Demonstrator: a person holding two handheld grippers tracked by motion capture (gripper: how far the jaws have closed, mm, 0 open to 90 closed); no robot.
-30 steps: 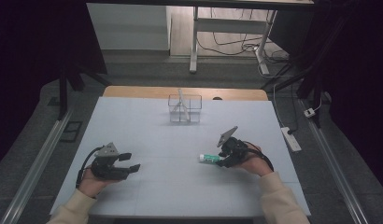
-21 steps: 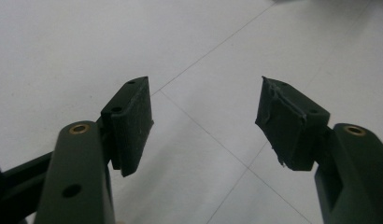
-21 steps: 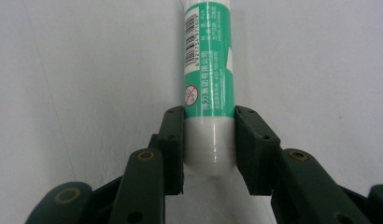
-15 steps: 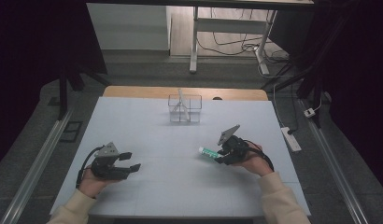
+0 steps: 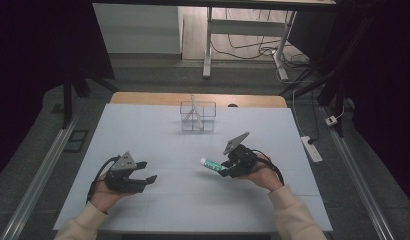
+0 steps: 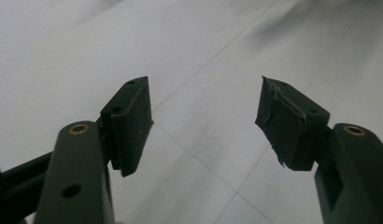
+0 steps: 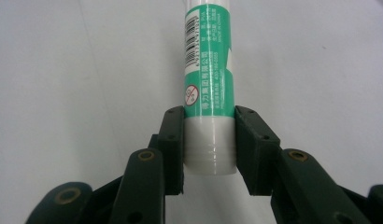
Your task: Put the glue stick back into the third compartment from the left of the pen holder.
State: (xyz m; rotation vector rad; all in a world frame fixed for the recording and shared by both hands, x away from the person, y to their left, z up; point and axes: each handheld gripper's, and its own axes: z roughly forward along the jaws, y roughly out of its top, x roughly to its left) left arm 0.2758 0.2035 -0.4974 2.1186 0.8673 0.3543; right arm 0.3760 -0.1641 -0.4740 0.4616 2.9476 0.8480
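From above, the right gripper (image 5: 224, 169) holds a green-and-white glue stick (image 5: 211, 164) just over the table (image 5: 158, 130), right of centre. The left gripper (image 5: 143, 172) sits apart, jaws wide — nothing between them (image 6: 203, 121). Right gripper view (image 7: 209, 140): jaws, just closed, clamp the stick's (image 7: 209, 93) white end.

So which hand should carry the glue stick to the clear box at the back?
Right. The right gripper is already clamped on the glue stick and sits nearer the clear box. The left gripper is open with nothing between its jaws, resting farther away on the table.
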